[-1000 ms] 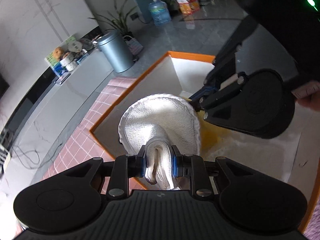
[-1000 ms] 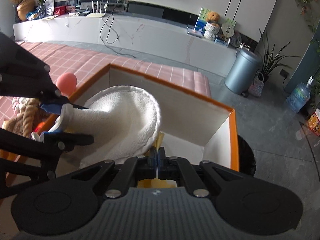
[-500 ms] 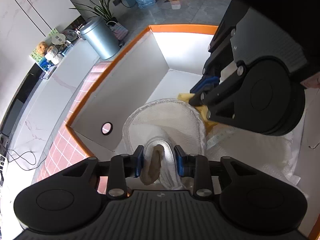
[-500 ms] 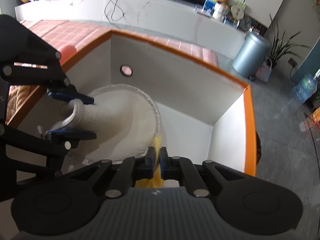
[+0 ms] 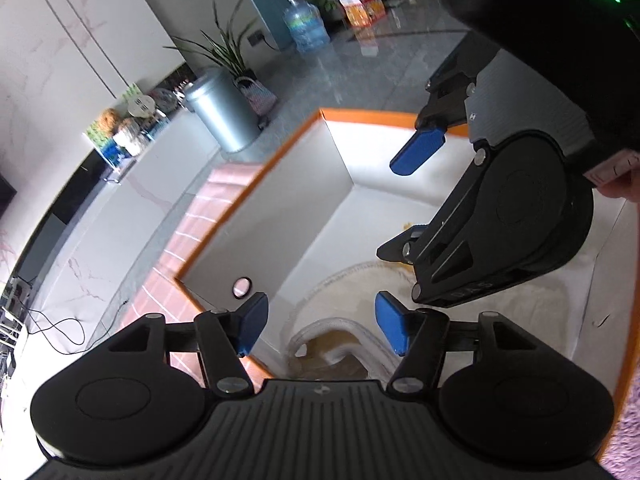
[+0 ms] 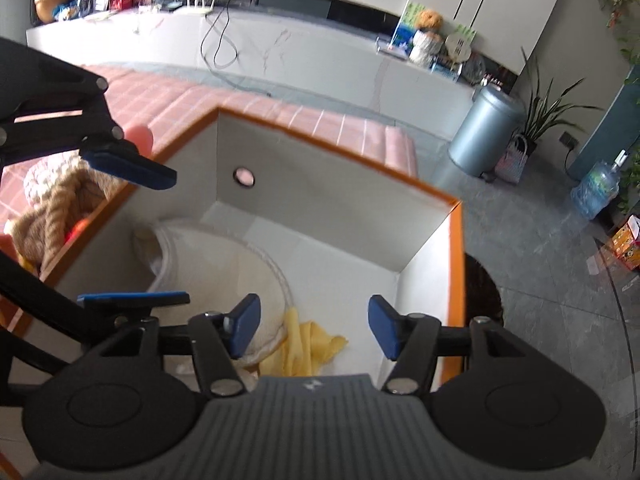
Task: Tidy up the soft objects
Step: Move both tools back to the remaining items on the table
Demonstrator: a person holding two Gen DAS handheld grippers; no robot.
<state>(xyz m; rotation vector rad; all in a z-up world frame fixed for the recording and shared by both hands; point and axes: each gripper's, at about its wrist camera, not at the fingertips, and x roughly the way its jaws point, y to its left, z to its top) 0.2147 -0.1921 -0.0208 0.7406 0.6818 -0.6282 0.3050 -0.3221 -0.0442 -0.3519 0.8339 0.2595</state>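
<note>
A white fluffy round mat [image 6: 224, 264] lies on the floor of the white box with the orange rim [image 6: 344, 152]; it also shows in the left wrist view [image 5: 352, 284]. A yellow cloth [image 6: 308, 348] lies beside it in the box. My left gripper [image 5: 320, 326] is open and empty just above the mat's folded edge. My right gripper [image 6: 312, 326] is open and empty above the yellow cloth. The box also shows in the left wrist view [image 5: 248, 200]. Each gripper is seen from the other's camera.
The box stands on a pink checked surface [image 6: 168, 96]. A pile of soft toys and a rope [image 6: 56, 204] lies left of the box, outside it. A metal bin [image 6: 484, 128], plants and a water bottle stand on the floor beyond.
Both grippers have opened and let go: the left released the white mat, the right released the yellow cloth. Both items now lie in the box, and the grippers have lifted slightly.
</note>
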